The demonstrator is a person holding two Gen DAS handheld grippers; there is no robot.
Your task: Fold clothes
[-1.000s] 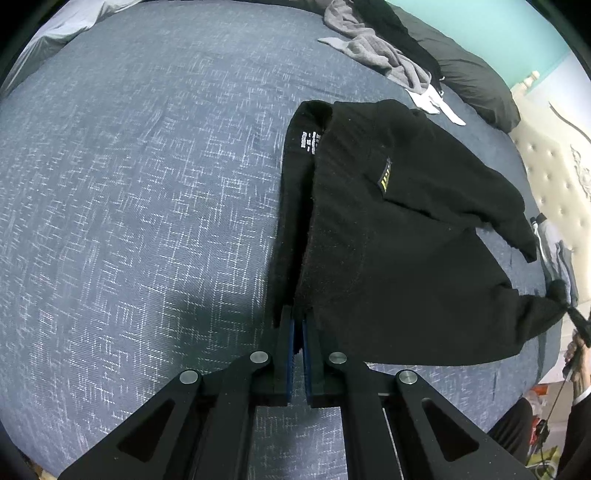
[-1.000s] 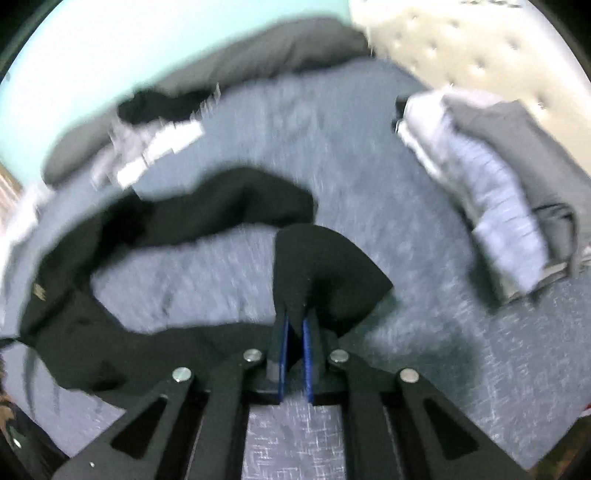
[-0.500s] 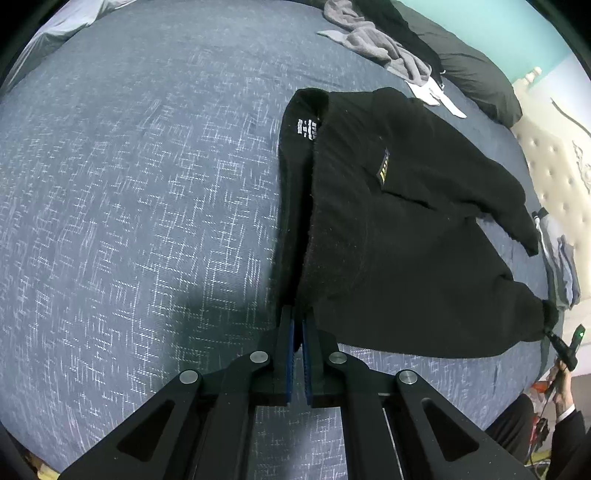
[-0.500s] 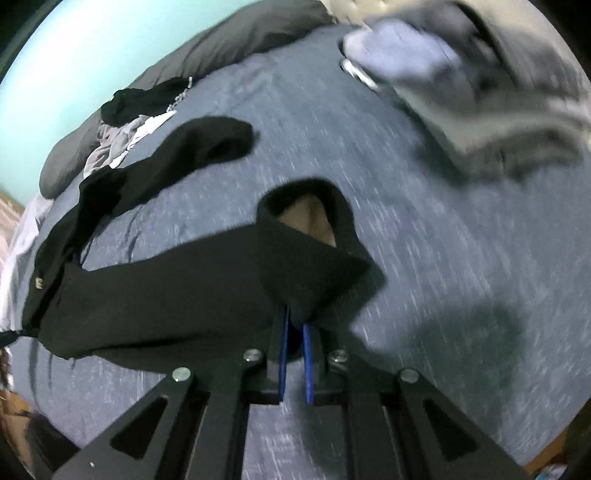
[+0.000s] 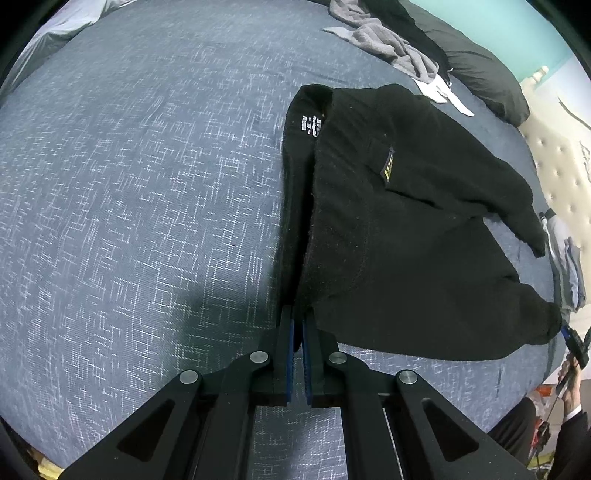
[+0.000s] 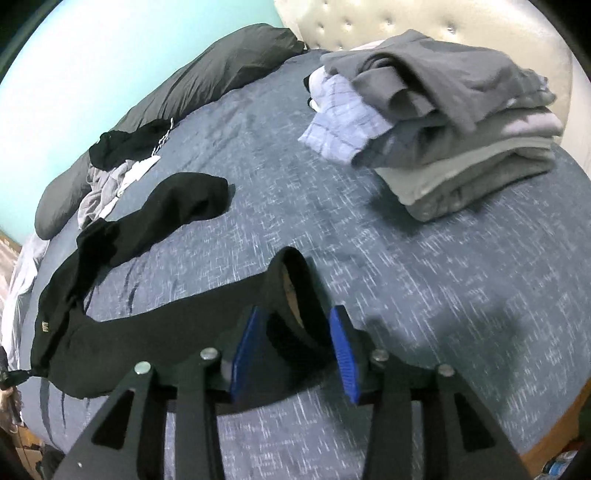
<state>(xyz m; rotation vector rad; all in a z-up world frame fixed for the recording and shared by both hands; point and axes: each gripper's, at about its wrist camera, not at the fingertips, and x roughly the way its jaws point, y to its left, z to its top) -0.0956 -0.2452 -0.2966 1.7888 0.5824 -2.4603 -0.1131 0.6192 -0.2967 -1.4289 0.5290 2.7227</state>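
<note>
A black fleece sweater (image 5: 399, 229) lies spread on the blue bed cover (image 5: 129, 192), hem toward me, a white print near its far corner. My left gripper (image 5: 298, 314) is shut on the hem's near corner. In the right wrist view the same black sweater (image 6: 155, 325) stretches to the left, and its near sleeve cuff (image 6: 295, 295) lies between the blue pads of my right gripper (image 6: 297, 325), which stands open around it. The far sleeve (image 6: 184, 203) rests flat on the bed.
A stack of folded grey and pale blue clothes (image 6: 443, 136) sits near the tufted headboard (image 6: 369, 22). Loose grey and black garments (image 5: 391, 44) lie by a dark pillow (image 5: 480, 74). A person's hand (image 5: 570, 373) shows at the bed's right edge.
My right gripper has opened and let go of the sleeve cuff, which now lies on the bed between its pads. The left gripper stays shut on the hem.
</note>
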